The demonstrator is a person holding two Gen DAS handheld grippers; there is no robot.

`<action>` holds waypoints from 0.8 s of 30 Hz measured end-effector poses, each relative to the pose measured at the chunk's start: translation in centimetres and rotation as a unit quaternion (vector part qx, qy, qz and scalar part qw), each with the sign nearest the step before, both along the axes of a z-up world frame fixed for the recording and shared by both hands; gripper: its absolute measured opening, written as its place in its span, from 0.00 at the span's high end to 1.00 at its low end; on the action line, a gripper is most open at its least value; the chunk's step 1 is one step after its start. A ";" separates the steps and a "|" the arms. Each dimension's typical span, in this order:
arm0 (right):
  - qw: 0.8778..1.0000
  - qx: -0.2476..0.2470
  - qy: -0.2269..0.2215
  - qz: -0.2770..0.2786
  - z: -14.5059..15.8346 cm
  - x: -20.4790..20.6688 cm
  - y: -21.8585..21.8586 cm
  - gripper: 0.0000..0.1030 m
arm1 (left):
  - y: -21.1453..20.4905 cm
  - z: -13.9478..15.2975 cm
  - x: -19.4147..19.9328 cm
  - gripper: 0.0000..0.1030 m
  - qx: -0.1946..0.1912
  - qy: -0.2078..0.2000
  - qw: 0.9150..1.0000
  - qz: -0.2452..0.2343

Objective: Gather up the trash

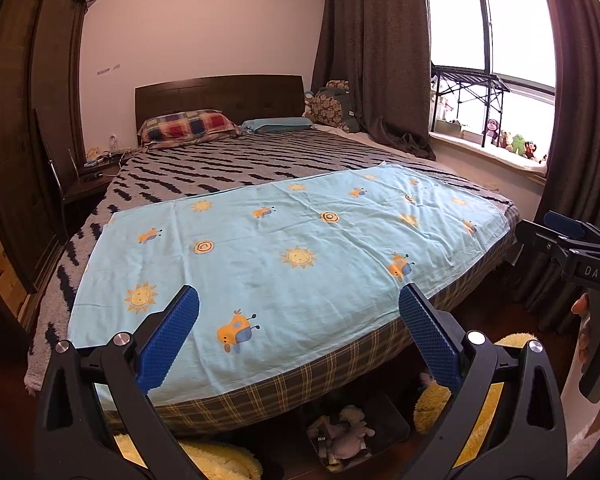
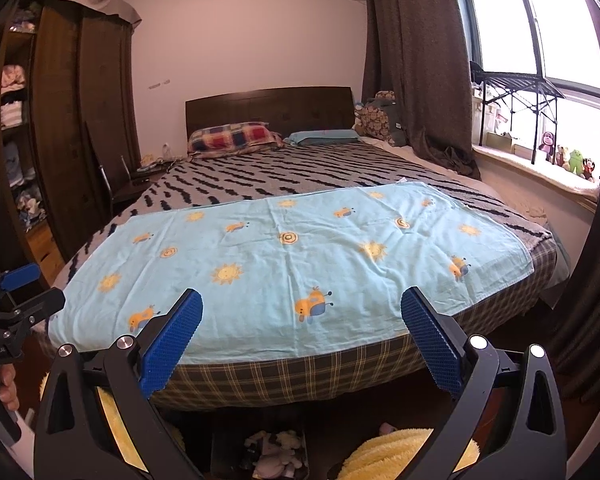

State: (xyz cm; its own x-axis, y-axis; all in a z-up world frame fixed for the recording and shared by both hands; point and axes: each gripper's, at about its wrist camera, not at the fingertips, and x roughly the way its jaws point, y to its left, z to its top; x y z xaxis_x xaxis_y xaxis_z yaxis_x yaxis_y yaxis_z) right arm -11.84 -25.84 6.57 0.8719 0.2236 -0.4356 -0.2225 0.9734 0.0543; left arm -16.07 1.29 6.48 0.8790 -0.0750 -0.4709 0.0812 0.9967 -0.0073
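— What sits at your far left?

— A tall dark wooden wardrobe point(image 2: 80, 128) with open shelves of folded clothes, then a small dark nightstand point(image 1: 90, 184) beside the bed.

— And your left tool?

— My left gripper point(image 1: 300, 300) hovers over the foot of the bed, its blue ribbed fingers point(image 1: 168, 340) spread wide with nothing between them. In the right wrist view it shows at the left edge, gripped by my left hand point(image 2: 0, 388).

— What lies ahead of it?

— A wide bed with a dark wooden headboard point(image 1: 220, 96), covered by a grey blanket with black wavy stripes point(image 1: 240, 160). At the head rest a red, blue and yellow checked pillow point(image 1: 188, 126) and, just right of it, a flat teal pillow point(image 1: 278, 124). Over the near end lies a light blue cotton sheet printed with suns and little orange cars point(image 1: 284, 248).

— Where is the trash?

— Down on the floor below the foot of the bed: a dark square bin holding crumpled pale scraps point(image 1: 340, 436), between two fluffy yellow slippers point(image 1: 440, 400). Neither tool touches it.

— Your right tool?

— My right gripper point(image 2: 302, 304) is also held above the bed's foot, fingers point(image 2: 428, 340) wide apart and empty.

— Farthest right?

— Brown curtains point(image 2: 416, 60), a bright window point(image 2: 540, 24), and small plush toys point(image 2: 568, 158) along the sill.
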 end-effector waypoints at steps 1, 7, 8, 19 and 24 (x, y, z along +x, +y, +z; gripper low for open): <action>1.000 0.001 0.000 -0.001 0.1 0.1 -0.1 0.03 | 0.0 0.1 0.0 0.08 0.001 0.000 1.000 0.001; 1.000 0.003 0.000 -0.001 0.1 0.1 -0.2 0.03 | 0.2 0.2 -0.2 0.08 0.000 -0.003 1.000 0.002; 1.000 0.003 0.001 -0.001 0.1 0.1 -0.2 0.03 | 0.2 0.3 -0.1 0.08 0.000 -0.003 1.000 0.002; 1.000 0.005 0.002 0.004 0.3 0.4 0.0 0.03 | 0.7 0.3 -0.1 0.08 -0.004 -0.003 1.000 0.007; 1.000 0.006 0.000 0.006 0.3 0.4 0.0 0.03 | 0.8 0.4 -0.1 0.08 -0.005 -0.004 1.000 0.011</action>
